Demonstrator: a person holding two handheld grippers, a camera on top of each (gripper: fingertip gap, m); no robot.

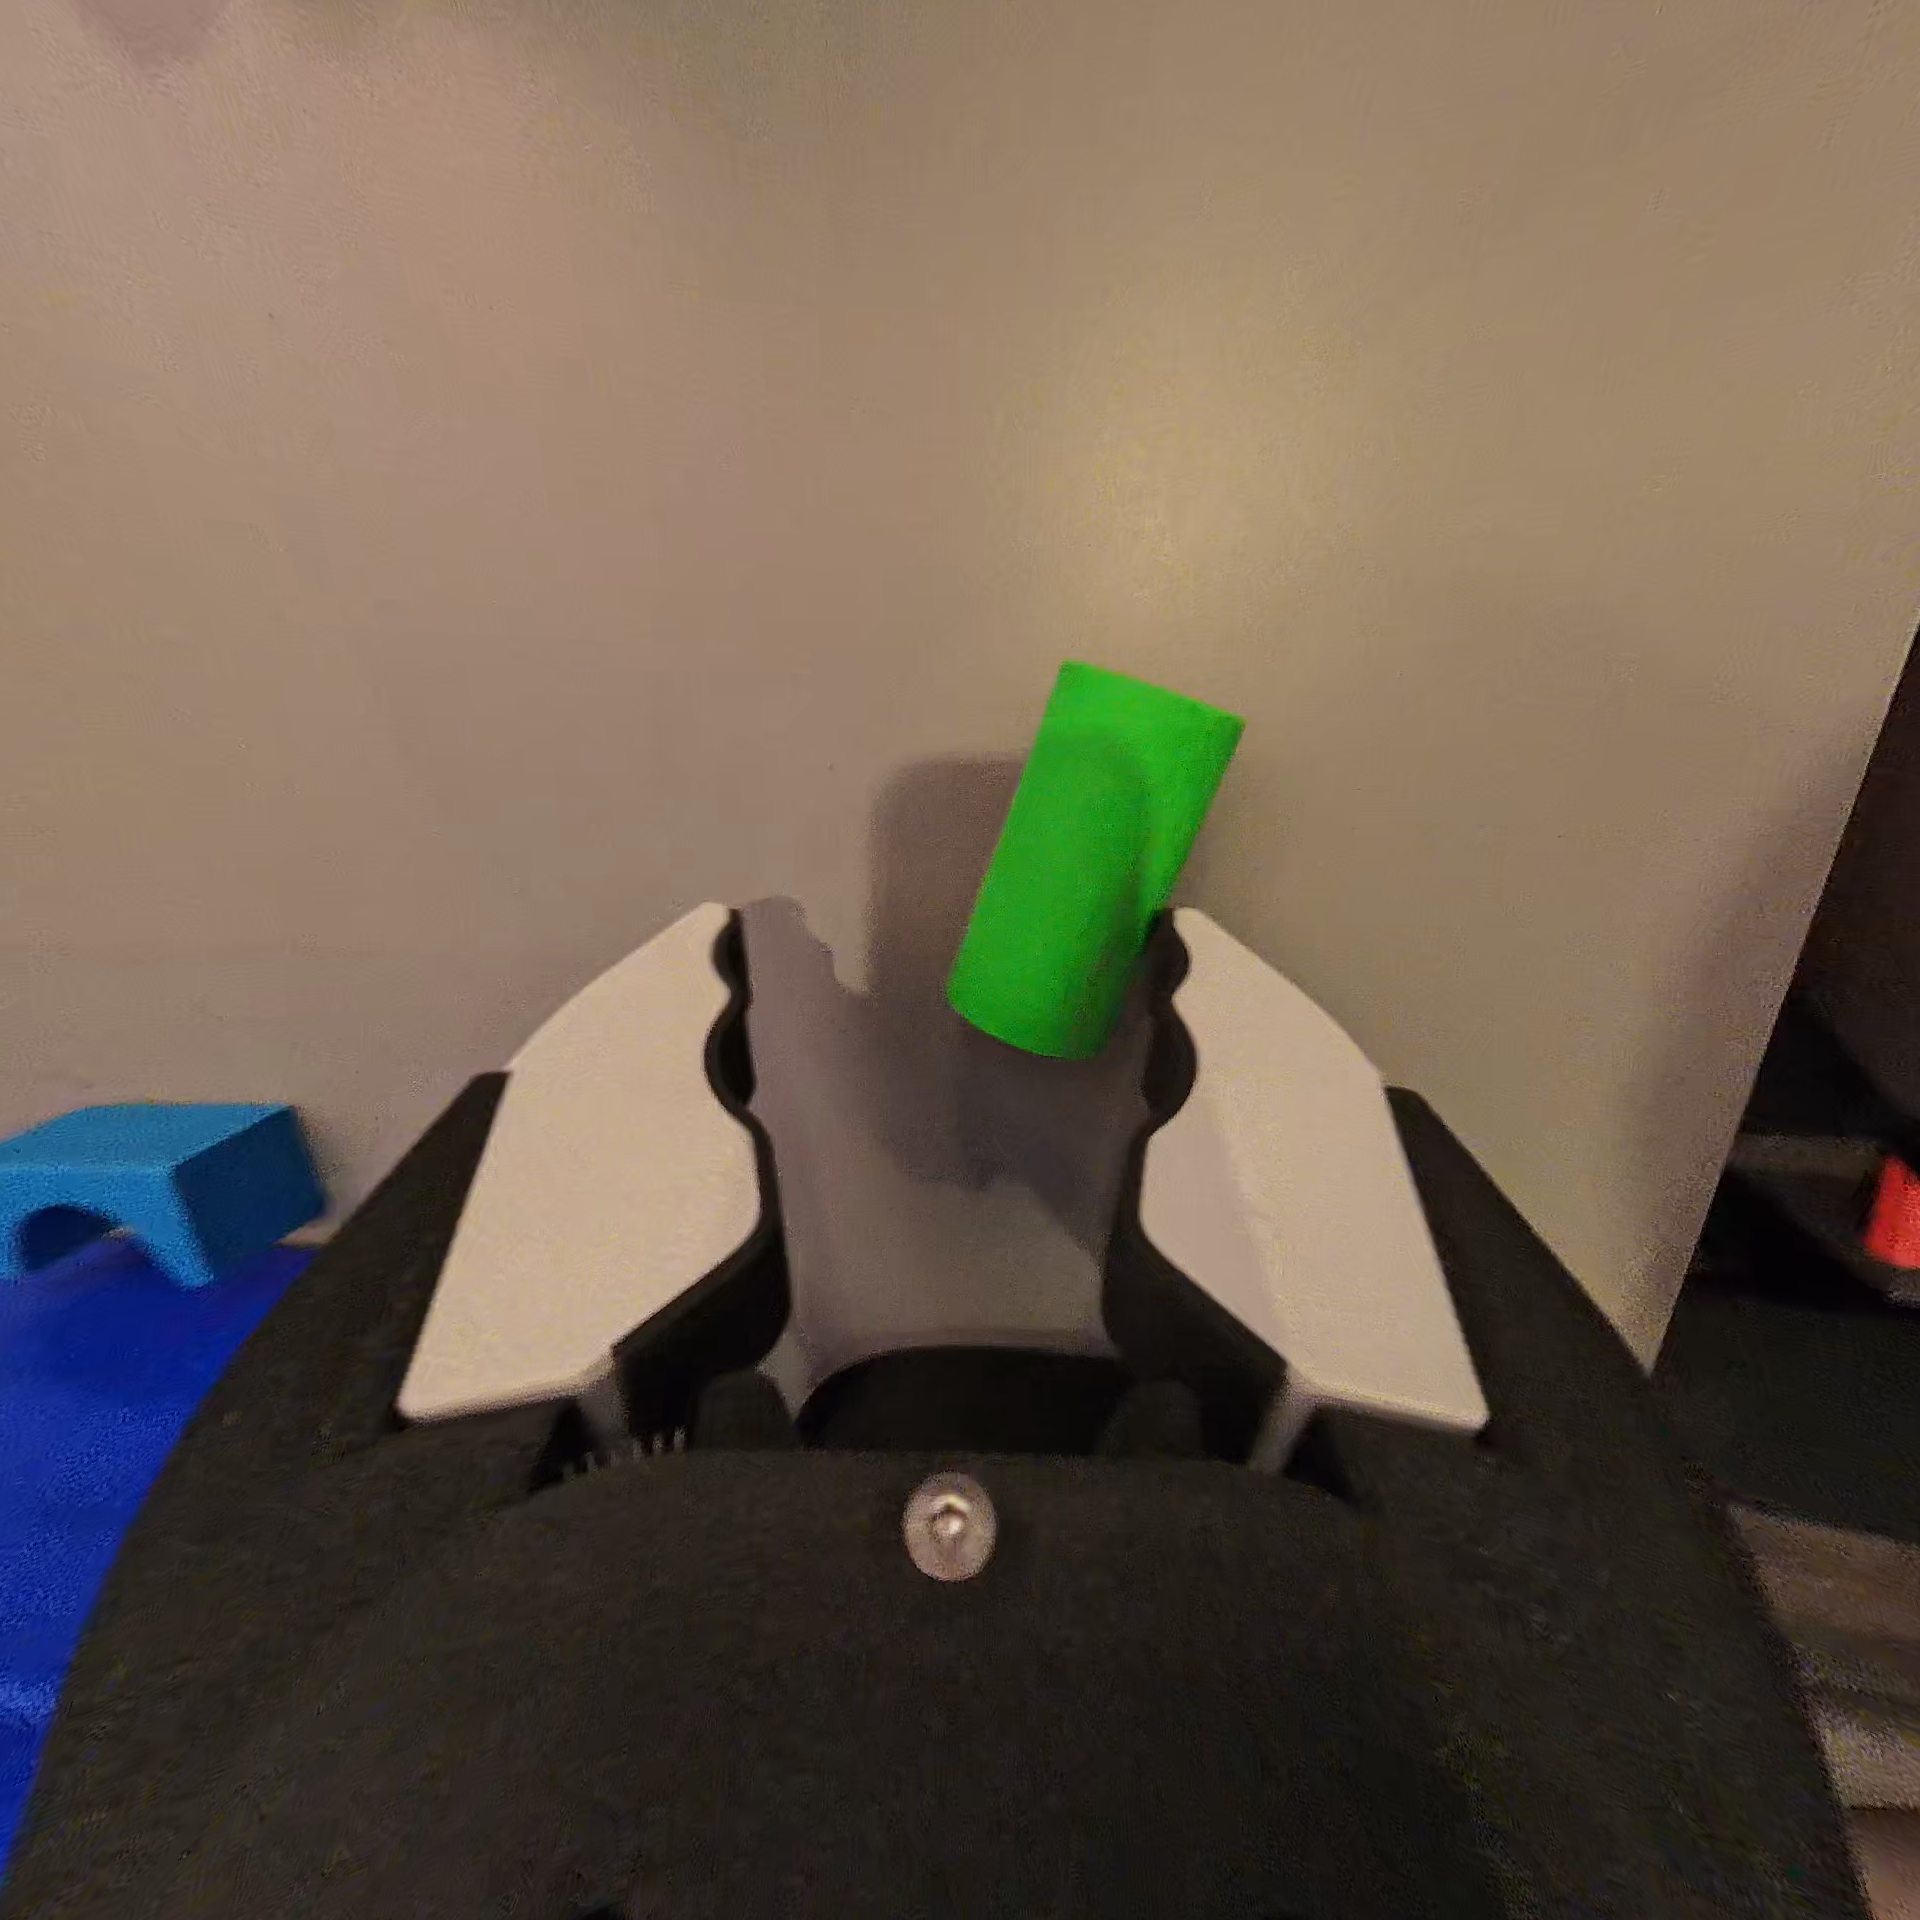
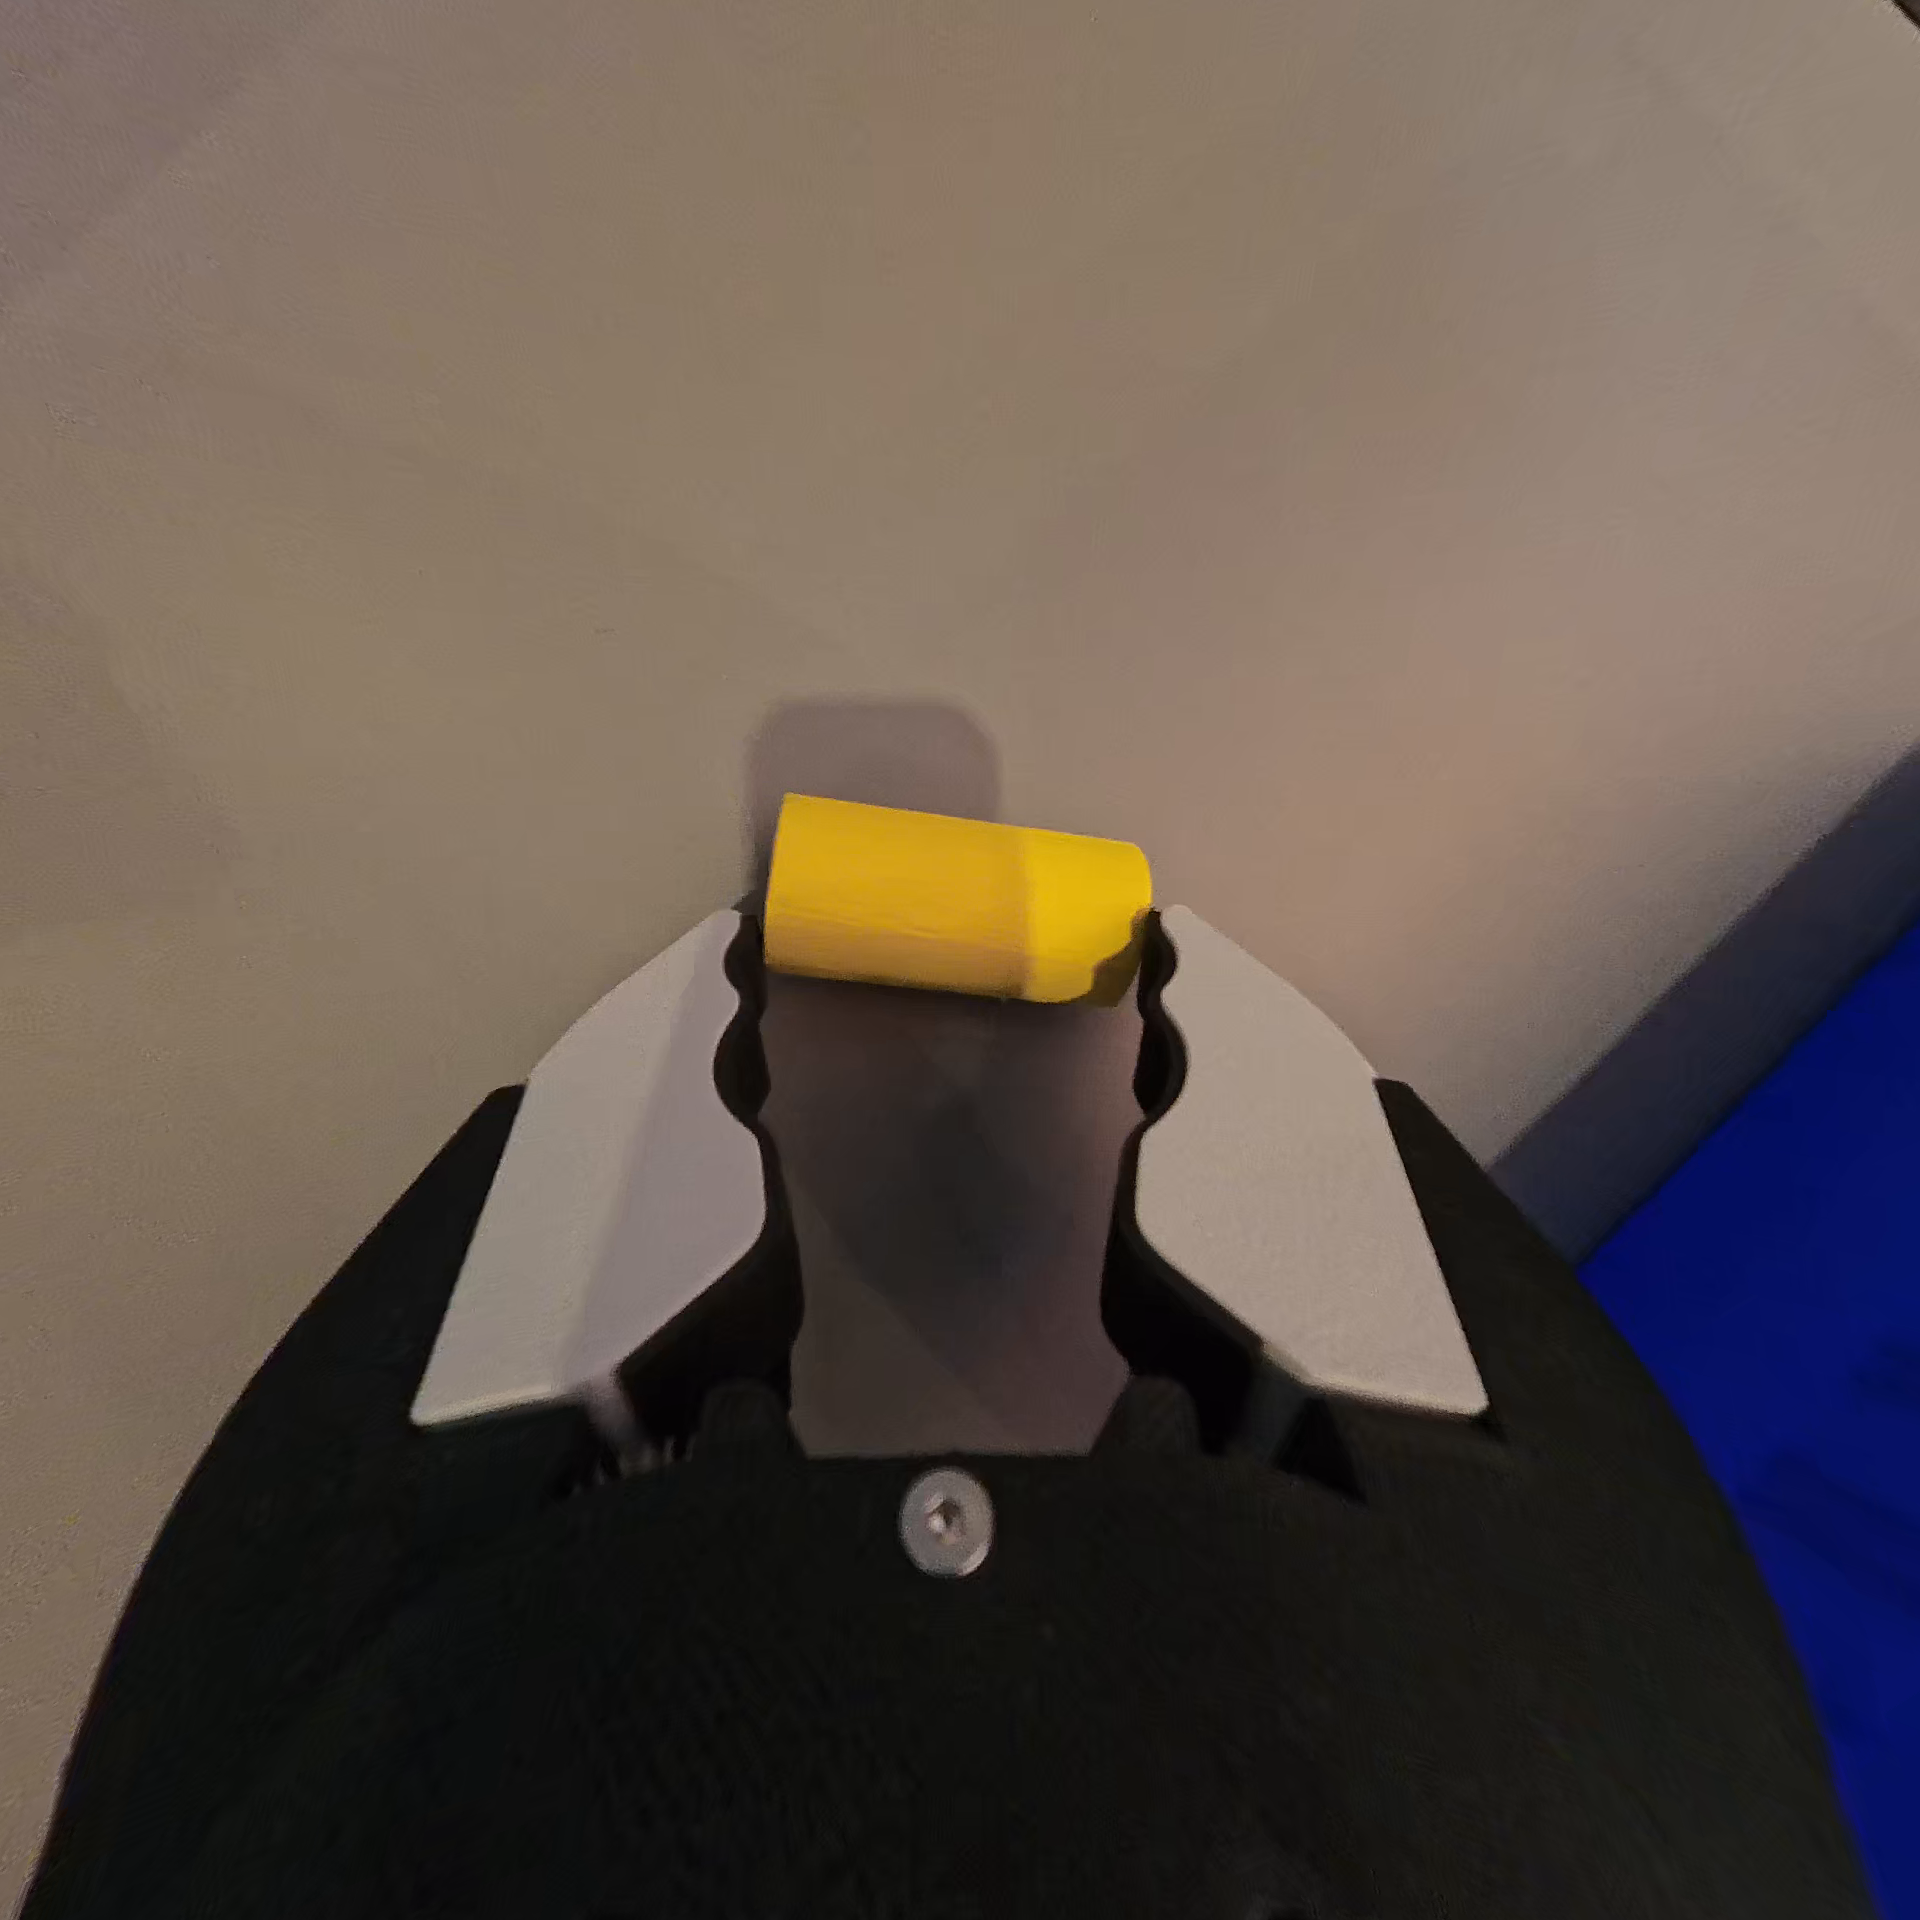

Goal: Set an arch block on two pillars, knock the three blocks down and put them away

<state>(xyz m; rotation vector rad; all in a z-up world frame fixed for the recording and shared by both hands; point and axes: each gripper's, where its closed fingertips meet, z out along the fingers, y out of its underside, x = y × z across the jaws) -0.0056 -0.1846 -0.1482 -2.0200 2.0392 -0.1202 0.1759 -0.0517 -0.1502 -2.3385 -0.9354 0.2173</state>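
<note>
A green cylinder pillar [image 1: 1091, 862] lies tilted on the pale table, its lower right side against the right fingertip of my left gripper [image 1: 951, 920], which is open and empty. A blue arch block [image 1: 156, 1174] sits at the far left, at the rim of a blue tray [image 1: 94, 1455]. In the right wrist view a yellow cylinder pillar [image 2: 951, 899] lies on its side across the tips of my right gripper [image 2: 948, 920]. The jaws stand wide apart, and the pillar's right end touches the right fingertip.
The table's right edge [image 1: 1766, 987] runs diagonally, with dark floor and a red-orange object [image 1: 1896, 1210] beyond it. The blue tray also shows in the right wrist view [image 2: 1766, 1351], low on the right. The pale tabletop [image 2: 935, 416] stretches ahead of both grippers.
</note>
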